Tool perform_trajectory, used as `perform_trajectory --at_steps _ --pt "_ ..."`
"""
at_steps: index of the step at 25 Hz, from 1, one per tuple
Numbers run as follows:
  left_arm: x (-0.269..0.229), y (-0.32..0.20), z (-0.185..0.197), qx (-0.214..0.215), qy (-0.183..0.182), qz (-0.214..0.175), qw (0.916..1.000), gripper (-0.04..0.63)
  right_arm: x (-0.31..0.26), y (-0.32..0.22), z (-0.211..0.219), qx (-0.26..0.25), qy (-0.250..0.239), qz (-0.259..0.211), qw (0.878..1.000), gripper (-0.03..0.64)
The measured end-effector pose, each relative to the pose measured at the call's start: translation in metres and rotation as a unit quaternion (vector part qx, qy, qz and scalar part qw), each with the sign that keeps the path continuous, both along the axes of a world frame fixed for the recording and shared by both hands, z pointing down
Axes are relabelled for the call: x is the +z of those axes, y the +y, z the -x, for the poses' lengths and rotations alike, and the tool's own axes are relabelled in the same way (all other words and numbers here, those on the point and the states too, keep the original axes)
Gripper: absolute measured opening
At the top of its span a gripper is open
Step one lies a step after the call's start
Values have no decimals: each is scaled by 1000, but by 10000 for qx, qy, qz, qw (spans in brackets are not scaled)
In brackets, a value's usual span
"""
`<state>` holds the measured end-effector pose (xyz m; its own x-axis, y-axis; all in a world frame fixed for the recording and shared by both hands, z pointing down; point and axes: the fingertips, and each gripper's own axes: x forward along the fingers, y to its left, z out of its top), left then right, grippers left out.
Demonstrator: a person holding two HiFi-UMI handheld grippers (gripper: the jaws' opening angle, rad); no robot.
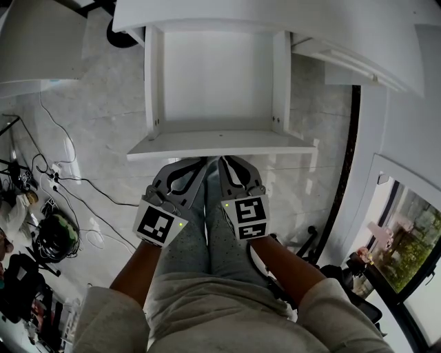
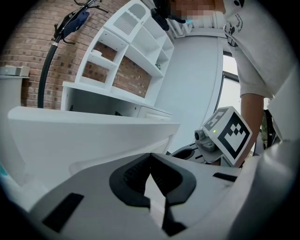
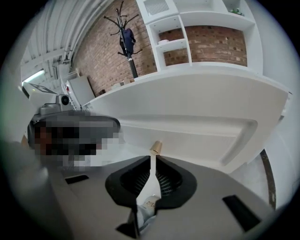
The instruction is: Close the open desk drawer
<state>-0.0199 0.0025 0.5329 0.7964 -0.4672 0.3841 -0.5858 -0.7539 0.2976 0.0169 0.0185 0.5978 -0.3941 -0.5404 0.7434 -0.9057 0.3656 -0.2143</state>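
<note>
Drawer (image 1: 220, 146) stands pulled well out from the white desk (image 1: 207, 14), its inside bare and its front panel towards the person. Both grippers sit side by side just below that panel, over the person's grey trouser legs (image 1: 200, 241).

The left gripper (image 1: 202, 160) points up at the panel from the left, and its marker cube (image 1: 160, 224) faces the head camera. In its own view the left gripper (image 2: 150, 155) has its jaws clenched tip to tip with nothing between them. The drawer front (image 2: 93, 136) fills the space ahead, and the other gripper's cube (image 2: 232, 133) is close on the right.

The right gripper (image 1: 222, 160) lies next to it, the tips of the two almost together. Its own view shows the right gripper (image 3: 153, 157) clenched as well and empty, with a small tan bit (image 3: 156, 147) just ahead of the tips and the drawer's pale underside and front (image 3: 197, 112) beyond.

From above, the tips reach the panel's edge, but contact is hard to judge.

A shelf unit (image 3: 206, 23) stands on the desk against a brick wall (image 3: 98, 51). Cables (image 1: 69, 180) trail over the marble floor (image 1: 89, 103) at the left.
</note>
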Motion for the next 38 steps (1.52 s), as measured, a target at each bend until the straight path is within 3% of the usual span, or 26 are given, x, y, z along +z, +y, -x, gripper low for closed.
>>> perform_trajectory --at_steps 4,7,21,23,38 --pt "-1 -1 -2 -98 77 56 9999 17 3 -3 3 90 -96 81 9999 36" --pt "1 -2 -3 -75 74 41 9999 17 7 -5 6 196 -164 201 9995 133" --pt "5 -8 -4 -80 105 65 9999 17 16 -25 4 1026 -277 544 9929 132" --pt "4 -8 -4 -71 108 77 9999 17 14 -28 4 1025 -243 580 9927 103" --pt "10 -40 -7 -154 137 76 9998 17 12 -65 4 950 -247 475 9940 98"
